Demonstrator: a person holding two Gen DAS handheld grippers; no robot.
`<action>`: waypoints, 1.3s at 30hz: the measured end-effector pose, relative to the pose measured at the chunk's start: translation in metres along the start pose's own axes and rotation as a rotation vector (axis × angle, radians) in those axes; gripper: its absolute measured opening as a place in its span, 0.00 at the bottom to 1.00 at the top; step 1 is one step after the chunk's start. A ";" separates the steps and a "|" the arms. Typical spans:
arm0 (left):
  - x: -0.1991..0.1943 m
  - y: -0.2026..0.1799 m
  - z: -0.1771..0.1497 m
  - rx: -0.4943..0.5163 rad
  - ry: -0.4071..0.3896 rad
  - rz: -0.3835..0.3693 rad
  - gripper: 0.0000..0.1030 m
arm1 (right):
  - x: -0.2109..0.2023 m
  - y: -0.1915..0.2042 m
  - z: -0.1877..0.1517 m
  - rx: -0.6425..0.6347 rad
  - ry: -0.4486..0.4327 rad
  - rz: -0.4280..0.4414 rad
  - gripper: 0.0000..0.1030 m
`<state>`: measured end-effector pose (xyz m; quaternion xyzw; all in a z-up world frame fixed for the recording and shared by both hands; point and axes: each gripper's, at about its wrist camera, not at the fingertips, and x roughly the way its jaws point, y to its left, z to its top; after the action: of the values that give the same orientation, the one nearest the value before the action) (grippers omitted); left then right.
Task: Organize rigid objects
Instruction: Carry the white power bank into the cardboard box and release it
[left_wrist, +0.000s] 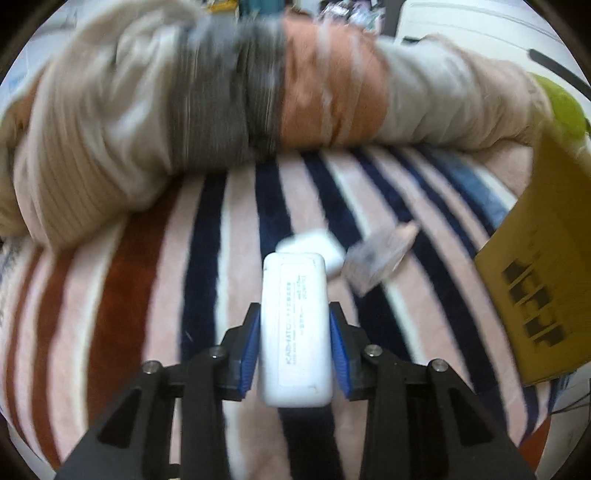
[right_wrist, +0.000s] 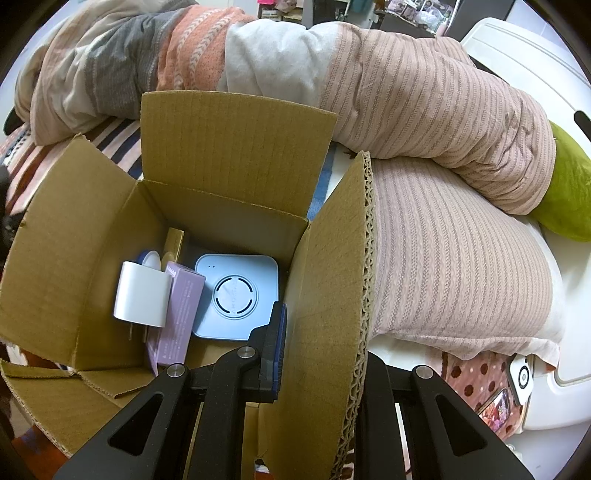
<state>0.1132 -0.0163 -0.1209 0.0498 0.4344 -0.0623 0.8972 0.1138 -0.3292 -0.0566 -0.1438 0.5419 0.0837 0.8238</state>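
I am holding a white case (left_wrist: 294, 334) in my left tool (left_wrist: 294, 354), its blue pads pressing both long sides. The case is pointing forward, lifted over a striped blanket (left_wrist: 147, 295) on a bed. Just beyond the case's far end, two blurred small things are lying on the blanket: one white lump (left_wrist: 314, 243) and one pale packet (left_wrist: 376, 258) beside it, to the right. Neither is sharp enough to name. A long roll of bedding (left_wrist: 221, 103) is lying across the far side of the blanket. At the right edge, one flap of the box (left_wrist: 543, 266) is showing, with dark print on it.

My right tool (right_wrist: 314, 347) is gripping the right flap (right_wrist: 328, 314) of the cardboard box (right_wrist: 74, 258). One blue pad is sitting inside the flap; the other finger is hidden behind the cardboard, so the flap is standing between the jaws. The box is open, with four flaps spread.

Inside I am counting four clear things: one white plug adapter (right_wrist: 142, 295) with two prongs pointing down, one lilac carton (right_wrist: 181, 314) leaning against it, one pale blue square device (right_wrist: 238, 295) lying flat, and one gold carton (right_wrist: 173, 242) upright at the back wall. Small round lids (right_wrist: 151, 258) are peeking from behind the adapter; I cannot tell how many.

Right of the box, one ribbed pink pillow (right_wrist: 461, 258) is lying touching the flap, with a green cushion (right_wrist: 565, 199) beyond it.
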 end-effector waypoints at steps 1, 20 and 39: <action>-0.013 -0.004 0.010 0.013 -0.026 -0.014 0.31 | 0.000 -0.001 0.000 0.001 -0.001 0.001 0.12; -0.037 -0.204 0.111 0.392 0.218 -0.419 0.31 | -0.002 0.000 0.001 0.001 -0.008 0.000 0.12; -0.035 -0.189 0.111 0.367 0.229 -0.377 0.35 | -0.003 0.000 0.002 0.003 -0.009 -0.002 0.12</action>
<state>0.1480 -0.2167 -0.0315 0.1364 0.5160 -0.2993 0.7909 0.1144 -0.3281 -0.0534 -0.1426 0.5381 0.0829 0.8266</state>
